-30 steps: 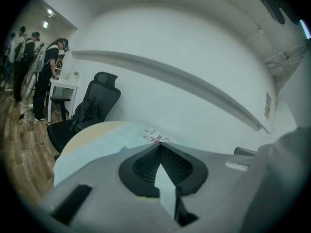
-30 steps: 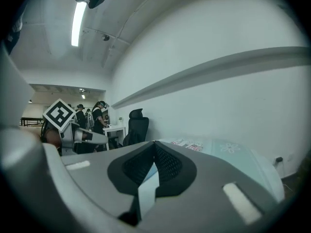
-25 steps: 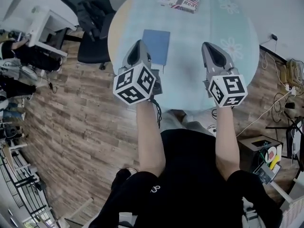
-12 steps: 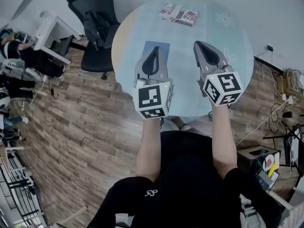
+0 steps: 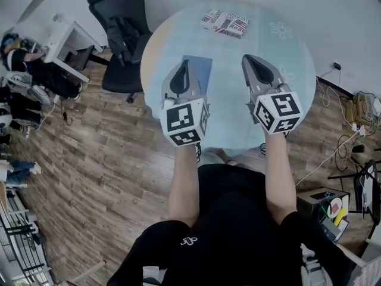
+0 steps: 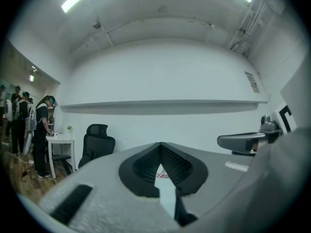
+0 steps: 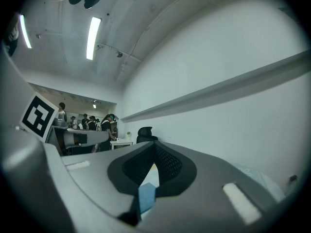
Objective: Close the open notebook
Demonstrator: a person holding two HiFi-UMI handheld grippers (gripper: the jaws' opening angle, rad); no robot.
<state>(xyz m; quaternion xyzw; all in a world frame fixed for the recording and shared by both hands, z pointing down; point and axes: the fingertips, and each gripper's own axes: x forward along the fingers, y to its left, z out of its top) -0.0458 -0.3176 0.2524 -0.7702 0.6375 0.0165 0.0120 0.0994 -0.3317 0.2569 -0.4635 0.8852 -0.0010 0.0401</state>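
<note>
The blue notebook (image 5: 201,68) lies closed on the round table (image 5: 294,52) with its pale blue cloth; my left gripper covers its near left part. That left gripper (image 5: 184,64) is held level above the notebook, jaws shut with nothing between them. My right gripper (image 5: 246,58) hovers to the right of it over bare cloth, its jaws also together and empty. In the left gripper view the gripper (image 6: 160,144) points at the wall. In the right gripper view a strip of the blue notebook (image 7: 146,197) shows below the shut gripper (image 7: 154,143).
A patterned book (image 5: 225,22) lies at the table's far edge. A black office chair (image 5: 118,28) stands left of the table, with a white desk (image 5: 56,37) and people beyond it. Cables (image 5: 351,100) and a box (image 5: 324,204) are on the floor at right.
Both grippers have risen above the table. The left one has rolled upright and shifted right, over the notebook. The right one has hardly moved sideways.
</note>
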